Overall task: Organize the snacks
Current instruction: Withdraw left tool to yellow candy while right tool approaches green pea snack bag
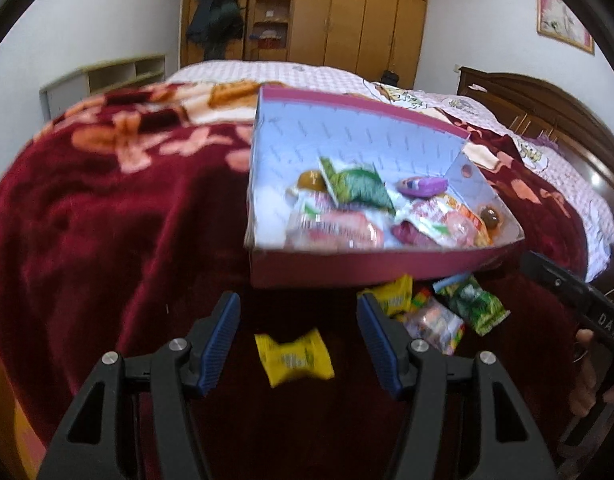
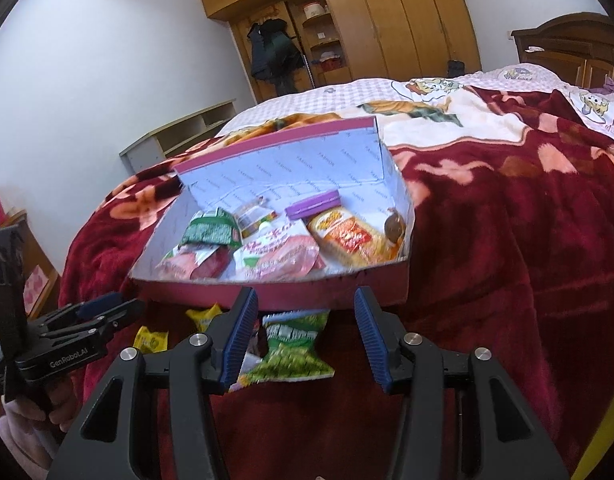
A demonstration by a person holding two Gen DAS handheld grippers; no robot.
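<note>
On a bed's red blanket (image 1: pixel 107 208), the left tool (image 1: pixel 299 332) hovers spread around 1 yellow candy (image 1: pixel 293 358) just before the snack box (image 1: pixel 347 270). The right tool (image 2: pixel 305 330), also spread and empty, frames a green packet (image 2: pixel 291 350). A centred, gentle pinch should lift each cleanly.

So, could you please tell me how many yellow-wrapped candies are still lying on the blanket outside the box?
2. One yellow candy lies between the open left gripper's fingers; the other yellow candy lies against the box front, by its right finger. More may be hidden.
</note>
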